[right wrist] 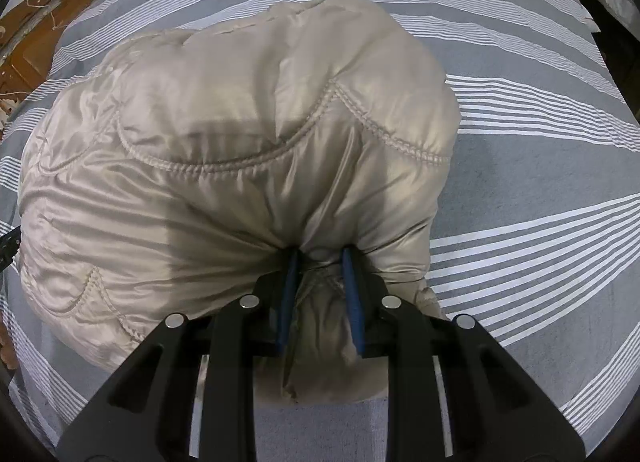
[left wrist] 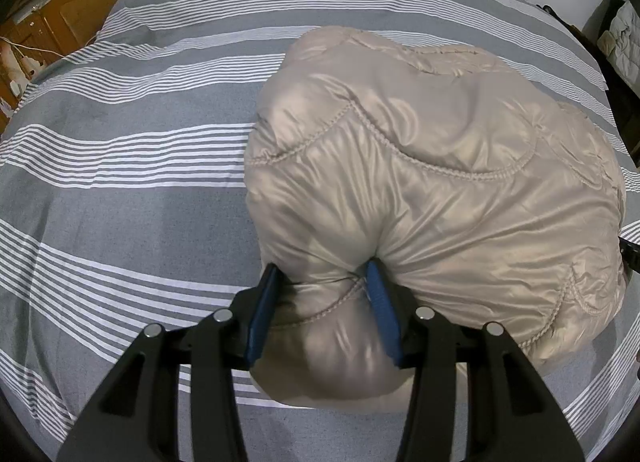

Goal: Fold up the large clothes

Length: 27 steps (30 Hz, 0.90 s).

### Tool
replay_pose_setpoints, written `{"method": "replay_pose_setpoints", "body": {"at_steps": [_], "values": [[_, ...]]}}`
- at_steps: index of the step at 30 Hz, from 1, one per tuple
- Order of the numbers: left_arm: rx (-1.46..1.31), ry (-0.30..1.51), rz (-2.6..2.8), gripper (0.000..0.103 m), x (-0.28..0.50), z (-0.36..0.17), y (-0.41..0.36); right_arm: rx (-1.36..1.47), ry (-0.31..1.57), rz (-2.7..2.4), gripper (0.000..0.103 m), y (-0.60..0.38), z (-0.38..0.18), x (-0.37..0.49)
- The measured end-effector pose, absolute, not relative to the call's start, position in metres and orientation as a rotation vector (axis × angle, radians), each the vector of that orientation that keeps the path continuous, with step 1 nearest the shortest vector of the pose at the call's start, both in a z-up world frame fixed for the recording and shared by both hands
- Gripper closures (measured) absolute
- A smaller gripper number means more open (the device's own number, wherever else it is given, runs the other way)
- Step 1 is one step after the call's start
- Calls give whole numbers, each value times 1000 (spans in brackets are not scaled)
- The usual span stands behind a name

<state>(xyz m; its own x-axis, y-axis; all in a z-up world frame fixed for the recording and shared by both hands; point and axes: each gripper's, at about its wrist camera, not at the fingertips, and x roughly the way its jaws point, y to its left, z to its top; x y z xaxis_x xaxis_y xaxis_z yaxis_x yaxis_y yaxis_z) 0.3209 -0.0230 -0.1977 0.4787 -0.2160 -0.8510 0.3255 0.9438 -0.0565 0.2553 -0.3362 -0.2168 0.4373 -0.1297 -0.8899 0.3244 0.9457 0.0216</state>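
The jacket [left wrist: 420,166] lies bunched in a puffy heap on the striped bed [left wrist: 120,190], already doubled over on itself — so at least one fold looks done, though the layers underneath are hidden. The left gripper [left wrist: 324,282] pinches a thick roll of the near edge, its jaws held partly apart by the padding. The right gripper [right wrist: 320,266] clamps a thinner gather of that same near edge, jaws closer together. What is left, by my reading: carry this edge across, flatten the bulge and square the bundle — it is far from neat.
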Motion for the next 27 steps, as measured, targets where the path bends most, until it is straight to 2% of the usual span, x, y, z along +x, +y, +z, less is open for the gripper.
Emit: {"method": "replay_pose_setpoints", "body": {"at_steps": [8,9,10,12,14,15,17,27], "values": [[119,1034,-321,54,322,-193,-21,175,1059,-284,81,-328,-213,245],[124,1036,-314,45,323,-191,-21,169,1050,-275,81,-329,-210,243],[146,1036,-269,25,324,-187,-19,176,1031,-255,80,-330,-203,237],[123,1014,-233,13,325,-176,-5,226,990,-213,64,-336,-190,225],[60,989,-240,13,322,-167,9,260,899,-211,12,-343,-174,205],[48,981,-227,13,321,-165,14,241,844,-239,8,-346,-166,195],[24,975,-220,13,319,-162,24,229,780,-256,3,-353,-158,182],[82,978,-232,12,319,-175,0,405,831,-226,3,-377,-207,196]]}}
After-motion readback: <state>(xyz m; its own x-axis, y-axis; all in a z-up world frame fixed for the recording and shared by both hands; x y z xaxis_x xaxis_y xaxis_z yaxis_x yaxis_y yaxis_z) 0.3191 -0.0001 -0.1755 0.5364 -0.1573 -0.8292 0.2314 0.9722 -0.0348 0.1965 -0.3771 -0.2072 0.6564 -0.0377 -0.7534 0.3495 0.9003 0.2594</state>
